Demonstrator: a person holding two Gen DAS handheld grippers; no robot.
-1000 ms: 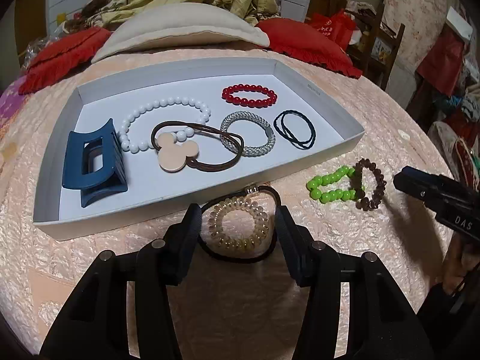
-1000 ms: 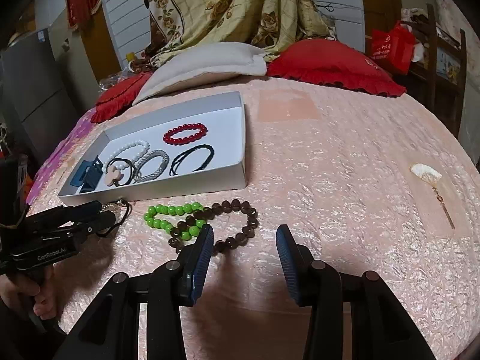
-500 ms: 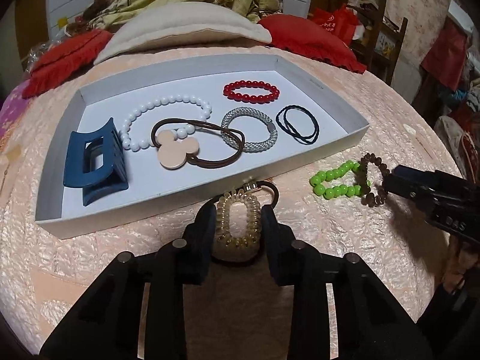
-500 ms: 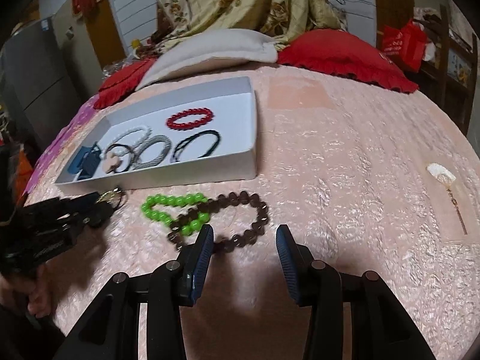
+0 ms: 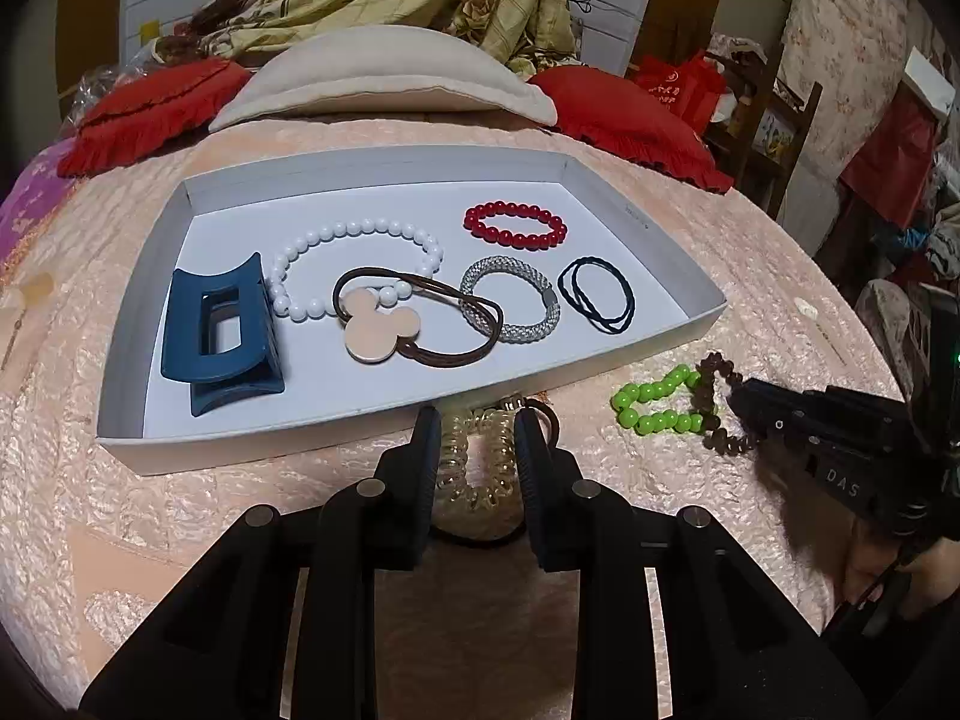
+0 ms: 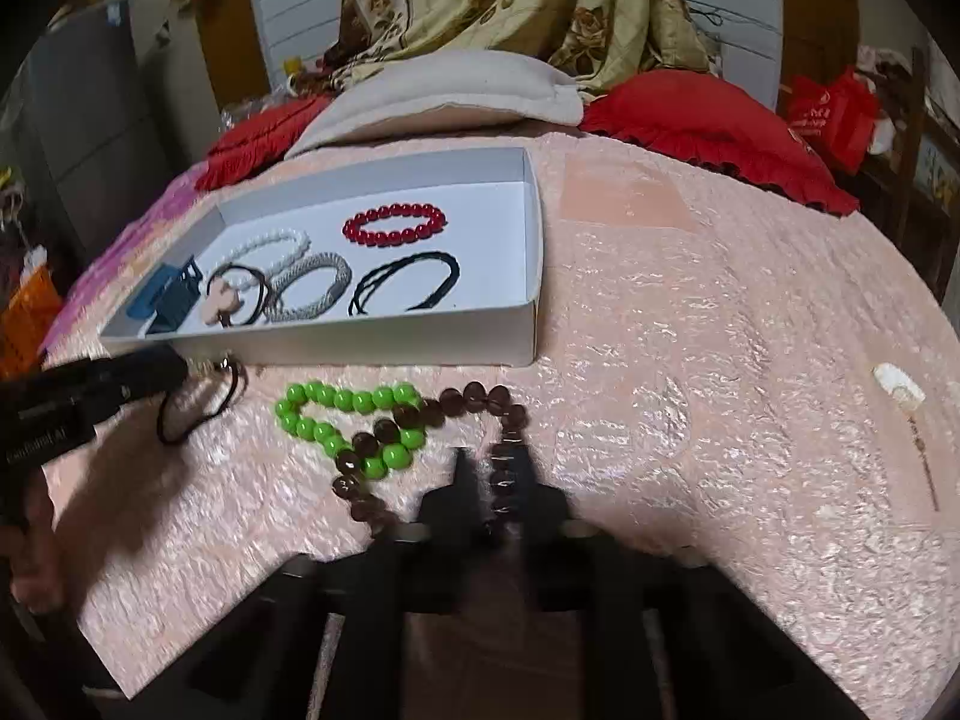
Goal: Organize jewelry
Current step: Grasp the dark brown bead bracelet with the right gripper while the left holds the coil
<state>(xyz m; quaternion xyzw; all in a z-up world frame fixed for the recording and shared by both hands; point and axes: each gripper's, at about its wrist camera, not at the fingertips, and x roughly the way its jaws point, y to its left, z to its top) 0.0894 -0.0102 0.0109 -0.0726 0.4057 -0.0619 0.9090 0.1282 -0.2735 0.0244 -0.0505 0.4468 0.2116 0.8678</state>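
My left gripper point(image 5: 474, 420) is closing on a clear spiral hair tie point(image 5: 474, 468) with a black elastic, squeezing it narrow on the pink bedspread just in front of the white tray point(image 5: 300, 438). My right gripper point(image 6: 495, 462) is shut on one side of the brown bead bracelet point(image 6: 480, 393), which overlaps the green bead bracelet point(image 6: 342, 399) to its left. Both bracelets lie right of the tray's front corner; in the left wrist view the green one point(image 5: 654, 402) shows beside the right gripper point(image 5: 744, 396). The left gripper point(image 6: 174, 366) appears at the right wrist view's left edge.
The tray holds a blue claw clip point(image 5: 216, 336), white bead bracelet point(image 5: 354, 234), mouse-head hair tie point(image 5: 378, 330), silver band point(image 5: 510, 300), black elastics point(image 5: 597, 294) and red bead bracelet point(image 5: 516, 225). Pillows point(image 5: 384, 78) lie behind. A small white ornament point(image 6: 897, 390) lies far right.
The left jaws closed in on the spiral hair tie and squashed it narrow. The right gripper moved forward over the brown bracelet and shut on it.
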